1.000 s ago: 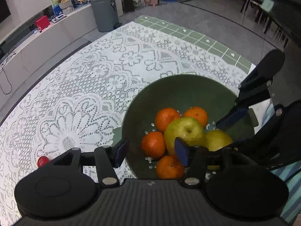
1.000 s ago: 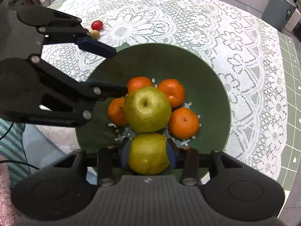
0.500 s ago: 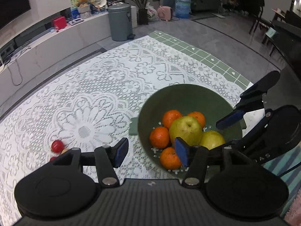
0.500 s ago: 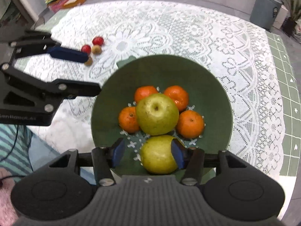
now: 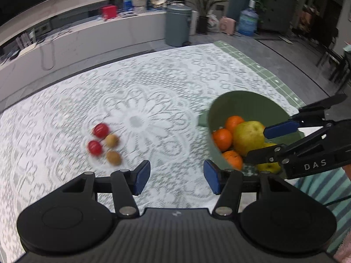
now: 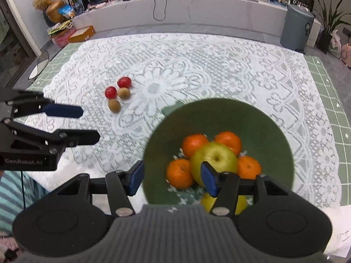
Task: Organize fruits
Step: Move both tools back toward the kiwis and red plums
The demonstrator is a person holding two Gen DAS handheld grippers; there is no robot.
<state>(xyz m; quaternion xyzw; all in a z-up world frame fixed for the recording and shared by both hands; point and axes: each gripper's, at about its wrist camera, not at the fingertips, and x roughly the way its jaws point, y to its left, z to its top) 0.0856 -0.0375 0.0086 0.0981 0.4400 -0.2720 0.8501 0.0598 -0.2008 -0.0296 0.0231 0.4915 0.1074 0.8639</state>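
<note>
While the right hand-held gripper hangs over the near rim of the round dark-green bowl, its blue-padded jaws are opening with nothing clamped between them. In the right wrist view an orange tangerine shows in the gap, lower down in the bowl. The yellow-green pear lies at the bowl's near edge, mostly hidden behind the right finger and free of the pads. Just beyond it sits a green apple, ringed by the four tangerines, with small white bits scattered on the bowl floor.

The left hand-held gripper stands moderately wide and empty above the white lace tablecloth that covers the bench. In the left wrist view the bowl is just right of its right pad, and the loose small fruits lie ahead and to the left of its left pad. Those are two small red round fruits and two small brown round fruits, grouped close together on the lace, well apart from the bowl. They are blurred in this view, sharper in the right wrist view.

A pale green checked mat shows under the lace at the edges. Behind the bench stands a grey lidded bin. A striped teal sleeve shows at the lower left of the right wrist view.
</note>
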